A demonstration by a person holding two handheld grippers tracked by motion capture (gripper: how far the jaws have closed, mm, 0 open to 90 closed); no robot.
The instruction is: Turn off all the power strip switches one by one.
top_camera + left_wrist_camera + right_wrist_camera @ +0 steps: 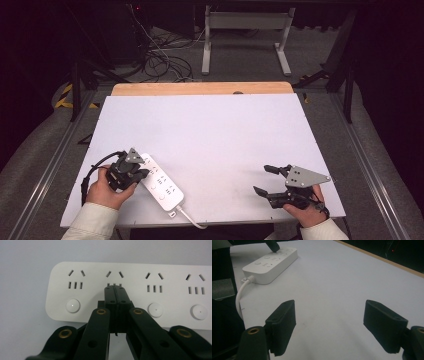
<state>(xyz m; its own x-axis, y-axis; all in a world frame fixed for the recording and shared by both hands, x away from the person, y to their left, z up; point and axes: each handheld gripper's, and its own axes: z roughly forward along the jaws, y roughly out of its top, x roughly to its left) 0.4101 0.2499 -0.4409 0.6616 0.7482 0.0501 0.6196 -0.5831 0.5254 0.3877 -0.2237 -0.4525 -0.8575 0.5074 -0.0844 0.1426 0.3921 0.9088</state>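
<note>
At lower left, the closed left gripper [134, 172] is pressed onto the power strip [161, 183], whose long axis is angled toward lower right; the open right gripper [265, 179] is kept well apart.

We see a grey carpeted floor [240, 65] beyond the desk [210, 125], tangled cables [162, 62], a white frame [245, 30] and dark surroundings.
</note>
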